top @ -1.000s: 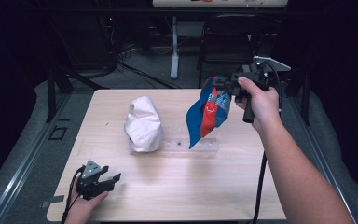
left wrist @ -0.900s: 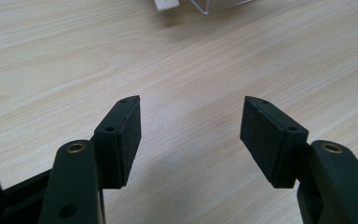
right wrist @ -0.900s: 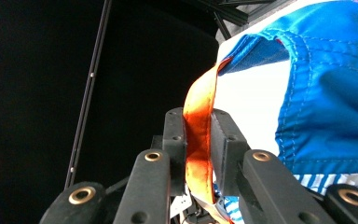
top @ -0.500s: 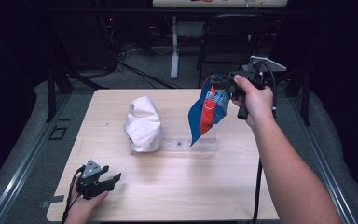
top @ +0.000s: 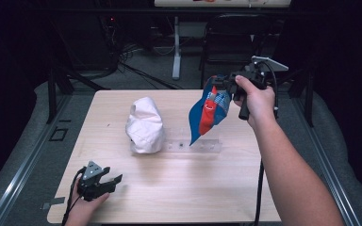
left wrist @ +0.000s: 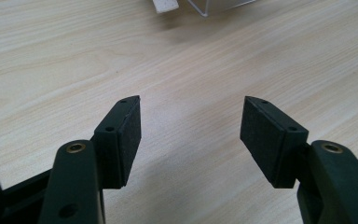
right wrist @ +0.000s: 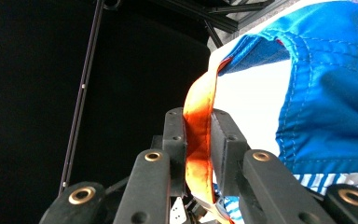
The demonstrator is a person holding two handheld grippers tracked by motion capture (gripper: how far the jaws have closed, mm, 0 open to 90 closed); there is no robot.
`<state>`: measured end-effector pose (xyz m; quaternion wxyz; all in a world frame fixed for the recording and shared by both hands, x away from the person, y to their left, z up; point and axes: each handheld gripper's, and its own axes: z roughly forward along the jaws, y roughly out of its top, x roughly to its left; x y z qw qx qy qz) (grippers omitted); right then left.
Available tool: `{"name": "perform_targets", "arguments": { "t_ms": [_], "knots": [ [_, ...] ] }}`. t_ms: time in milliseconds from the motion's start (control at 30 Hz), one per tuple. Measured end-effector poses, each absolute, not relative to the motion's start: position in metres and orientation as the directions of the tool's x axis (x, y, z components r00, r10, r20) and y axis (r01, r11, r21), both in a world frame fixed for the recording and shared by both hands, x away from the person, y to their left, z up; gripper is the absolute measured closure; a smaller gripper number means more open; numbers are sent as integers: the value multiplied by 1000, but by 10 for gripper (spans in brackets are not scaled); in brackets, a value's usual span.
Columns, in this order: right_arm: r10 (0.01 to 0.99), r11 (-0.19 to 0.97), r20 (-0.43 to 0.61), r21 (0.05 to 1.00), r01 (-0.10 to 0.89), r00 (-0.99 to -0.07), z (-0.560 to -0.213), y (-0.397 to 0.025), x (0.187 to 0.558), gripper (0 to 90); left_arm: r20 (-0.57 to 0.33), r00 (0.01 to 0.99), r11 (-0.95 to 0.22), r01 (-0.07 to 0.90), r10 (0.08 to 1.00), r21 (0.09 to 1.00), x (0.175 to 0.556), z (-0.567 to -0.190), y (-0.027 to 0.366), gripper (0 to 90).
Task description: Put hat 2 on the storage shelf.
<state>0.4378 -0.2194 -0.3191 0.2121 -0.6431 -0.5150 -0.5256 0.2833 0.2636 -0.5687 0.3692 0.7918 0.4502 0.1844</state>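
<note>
1. The right gripper [top: 224, 84] is held in the person's right hand [top: 257, 99] above the far right part of the bench [top: 245, 188], clear of its surface.
2. Its jaws are clenched on an orange strap [right wrist: 198, 135] of a blue garment [top: 209, 110]. In the right gripper view the strap runs upright between the two black jaws, with blue stitched fabric and a white panel to the right of them.
3. The blue garment hangs from the jaws in the air. It shows red and checked sections, and its lower tip points down toward a clear plastic strip [top: 195, 146] lying flat on the bench.
4. A white bundled cloth [top: 144, 125] rests on the bench, left of the hanging garment and apart from it. One end of the clear strip lies just beside the bundle.
5. The left gripper [top: 108, 182] sits low at the near left corner of the bench, held by the left hand [top: 82, 207].
6. Its jaws are released: in the left gripper view the two pads [left wrist: 123, 135] stand wide apart with bare wood grain between them.
7. A corner of the clear strip appears at the top of the left gripper view.
</note>
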Motion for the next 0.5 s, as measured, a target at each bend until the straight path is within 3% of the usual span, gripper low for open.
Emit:
{"name": "perform_targets", "arguments": {
  "t_ms": [500],
  "knots": [
    [448,-357,891,256,898,-76,-336,-207,438,776,-39,529,-322,572,848,755,283,-568,263,386]
  ]
}}
